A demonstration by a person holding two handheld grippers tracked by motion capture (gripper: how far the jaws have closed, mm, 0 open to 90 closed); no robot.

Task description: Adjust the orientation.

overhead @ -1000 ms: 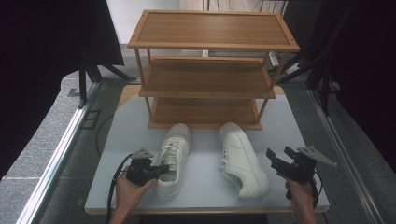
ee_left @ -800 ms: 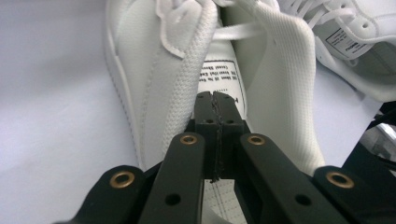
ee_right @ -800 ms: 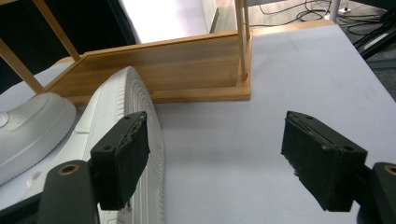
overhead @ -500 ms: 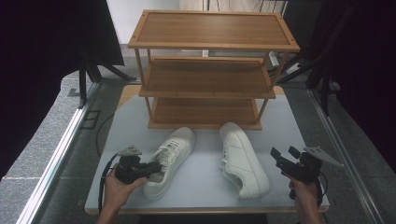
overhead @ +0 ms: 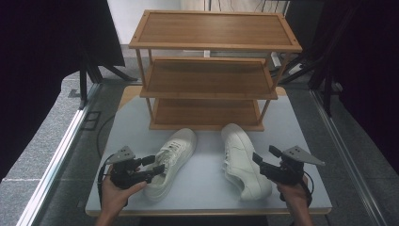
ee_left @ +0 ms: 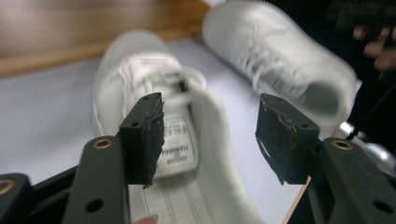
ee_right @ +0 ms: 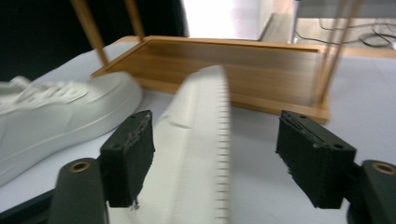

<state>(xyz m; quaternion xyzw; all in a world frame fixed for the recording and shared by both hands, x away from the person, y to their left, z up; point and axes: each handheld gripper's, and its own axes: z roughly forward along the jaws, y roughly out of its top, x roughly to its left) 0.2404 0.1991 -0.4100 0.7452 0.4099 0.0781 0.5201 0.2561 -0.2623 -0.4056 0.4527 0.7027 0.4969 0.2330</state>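
Two white sneakers lie on the grey table in front of a wooden rack. The left shoe (overhead: 173,157) points its toe up and right; the right shoe (overhead: 241,157) lies straighter. My left gripper (overhead: 155,164) is open at the left shoe's heel. In the left gripper view, my left gripper (ee_left: 210,135) has one jaw over the insole and the other outside, with the left shoe's (ee_left: 140,74) heel wall between them. My right gripper (overhead: 266,155) is open beside the right shoe's heel. In the right gripper view, the right shoe's (ee_right: 201,140) ribbed edge runs between the open jaws of my right gripper (ee_right: 217,156).
The three-tier wooden rack (overhead: 211,70) stands at the back of the table (overhead: 207,188), its lowest shelf (ee_right: 233,70) just behind the shoes' toes. The table's front edge is close under both hands. Dark curtains and stands flank the table.
The left shoe's heel has swung left and its toe now angles right. My left gripper drew back, then came to the heel. My right gripper moved left, closer to the right shoe.
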